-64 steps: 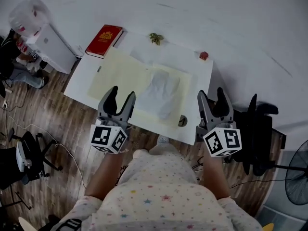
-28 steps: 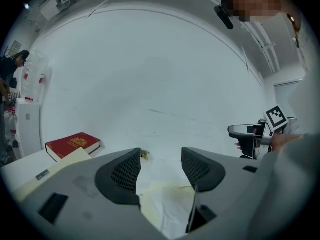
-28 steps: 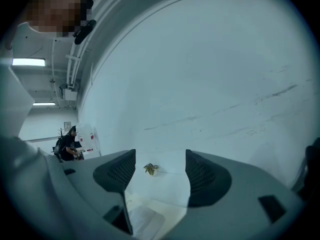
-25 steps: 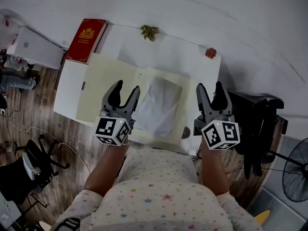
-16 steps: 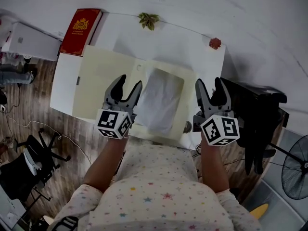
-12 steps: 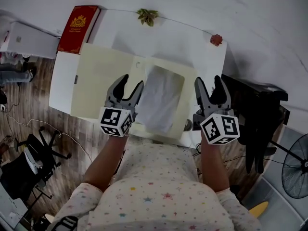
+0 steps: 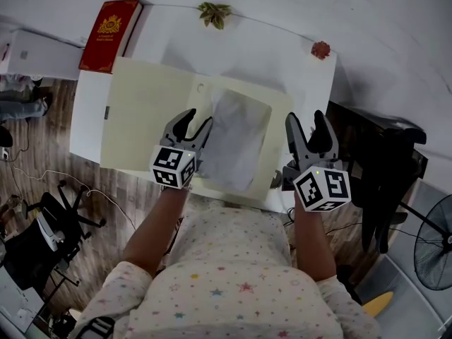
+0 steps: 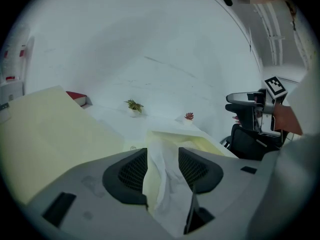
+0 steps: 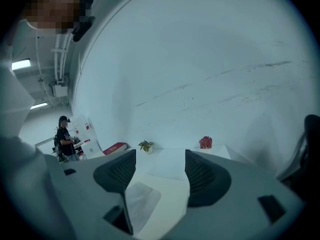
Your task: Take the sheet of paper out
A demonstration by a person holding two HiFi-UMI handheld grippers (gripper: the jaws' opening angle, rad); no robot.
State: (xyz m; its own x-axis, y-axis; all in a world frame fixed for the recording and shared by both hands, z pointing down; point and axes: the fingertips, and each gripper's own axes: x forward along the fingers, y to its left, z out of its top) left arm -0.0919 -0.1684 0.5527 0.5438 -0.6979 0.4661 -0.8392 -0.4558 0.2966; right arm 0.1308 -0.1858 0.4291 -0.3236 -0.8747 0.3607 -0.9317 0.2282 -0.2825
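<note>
A crumpled white sheet of paper (image 7: 233, 140) lies on the right half of an open pale yellow folder (image 7: 148, 111) on the white table (image 7: 282, 55). My left gripper (image 7: 193, 124) is at the sheet's left edge. In the left gripper view its jaws stand partly closed around the raised paper (image 8: 162, 184), and a gap still shows beside the right pad. The folder (image 8: 45, 134) spreads out to the left there. My right gripper (image 7: 308, 127) hovers open over the table's right edge, holding nothing. The right gripper view shows the paper (image 9: 142, 196) low between its wide jaws.
A red book (image 7: 109, 25) lies at the far left corner, a small plant (image 7: 213, 10) at the back edge, and a red flower (image 7: 320, 49) at the far right corner. A black office chair (image 7: 381, 168) stands right of the table. A small dark round thing (image 7: 275, 182) sits by the front edge.
My left gripper has moved forward and right to the paper's left edge, and its jaws have narrowed around it. The right gripper has barely moved and stays open.
</note>
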